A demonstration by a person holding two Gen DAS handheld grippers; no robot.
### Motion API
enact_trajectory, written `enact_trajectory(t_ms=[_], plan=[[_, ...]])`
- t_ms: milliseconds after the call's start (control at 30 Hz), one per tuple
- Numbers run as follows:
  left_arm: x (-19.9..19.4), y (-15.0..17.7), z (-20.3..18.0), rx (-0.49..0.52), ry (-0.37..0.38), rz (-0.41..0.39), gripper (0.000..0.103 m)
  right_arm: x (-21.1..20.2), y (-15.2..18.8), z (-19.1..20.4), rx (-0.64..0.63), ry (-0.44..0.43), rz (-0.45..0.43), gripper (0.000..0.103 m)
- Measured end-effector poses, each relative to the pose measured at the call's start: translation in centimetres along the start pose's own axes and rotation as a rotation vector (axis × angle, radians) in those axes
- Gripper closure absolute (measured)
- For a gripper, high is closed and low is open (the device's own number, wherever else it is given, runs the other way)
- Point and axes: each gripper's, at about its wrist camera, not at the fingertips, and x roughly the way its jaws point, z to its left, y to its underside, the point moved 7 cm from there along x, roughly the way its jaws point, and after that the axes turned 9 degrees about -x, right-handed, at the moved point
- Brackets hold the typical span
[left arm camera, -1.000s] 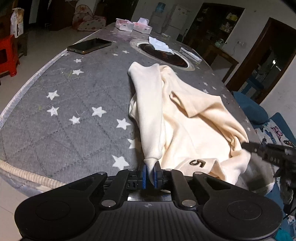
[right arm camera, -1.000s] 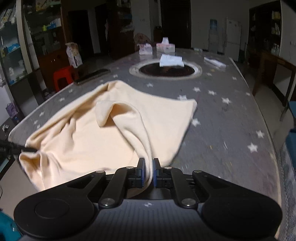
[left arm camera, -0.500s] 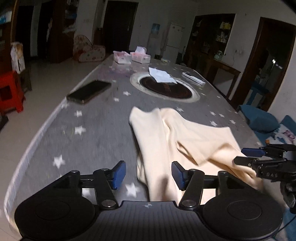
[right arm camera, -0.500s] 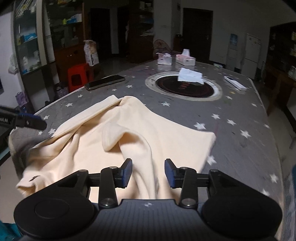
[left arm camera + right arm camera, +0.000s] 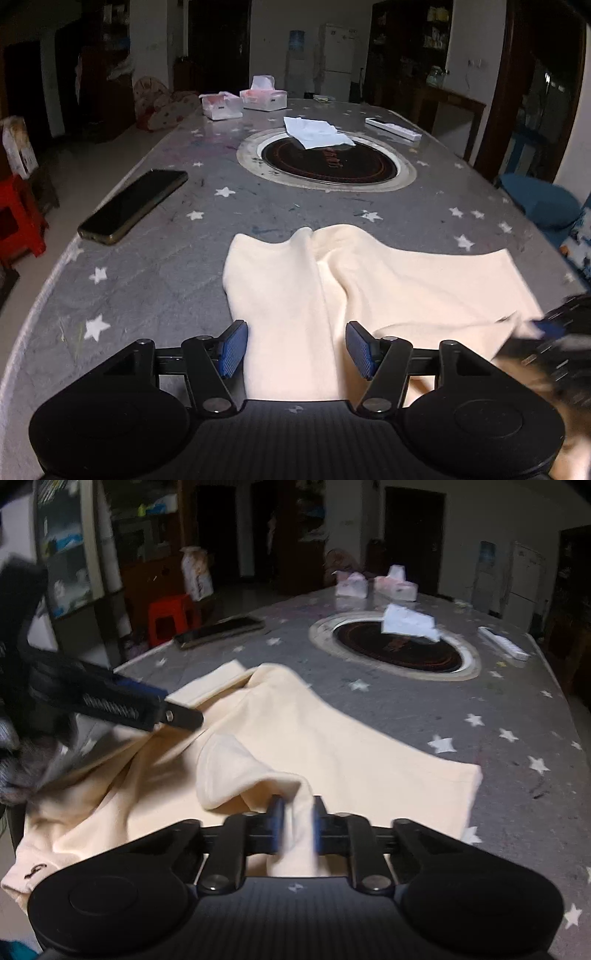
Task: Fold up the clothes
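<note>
Two grippers work the cream sweatshirt lying on the near end of the starred table: left gripper spread apart over its sleeve, right gripper pinching a raised fold, probably to fold it.

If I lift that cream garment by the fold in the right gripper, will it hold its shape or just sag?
The cream fabric garment lies in soft rumples and humps, so it will probably sag. The ridge between the right gripper fingers looks thin, likely light. The left gripper is open around it, so that side would likely trail over the grey star-printed tablecloth.
</note>
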Motion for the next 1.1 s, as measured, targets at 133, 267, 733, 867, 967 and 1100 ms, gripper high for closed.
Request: enact_trajectory(t_ms=[133, 267, 733, 867, 967, 1100], plan=[[0.3, 0.2, 0.7, -0.008, -0.003, 0.005, 0.055, -2.6, 0.4, -2.7, 0.063, 0.103, -0.049, 0.097], [0.3, 0.4, 1.5, -0.024, 0.003, 0.006, 0.07, -5.2, 2.2, -6.3, 0.172, 0.249, -0.054, 0.098], [-1.9, 0.3, 3.9, -0.116, 0.006, -0.035, 0.08, -6.5, 4.5, -6.3, 0.211, 0.234, -0.021, 0.067], [-2.6, 0.3, 5.0, -0.139, -0.016, -0.043, 0.078, -3.8, 2.5, -4.0, 0.137, 0.15, -0.017, 0.064], [-2.9, 0.3, 6.2, -0.163, -0.041, -0.051, 0.078, -1.5, 1.7, -3.2, 0.106, 0.125, 0.007, 0.063], [-3.8, 0.3, 7.8, -0.197, -0.075, -0.075, 0.078, 0.6, 1.2, -3.6, 0.095, 0.121, 0.029, 0.062]])
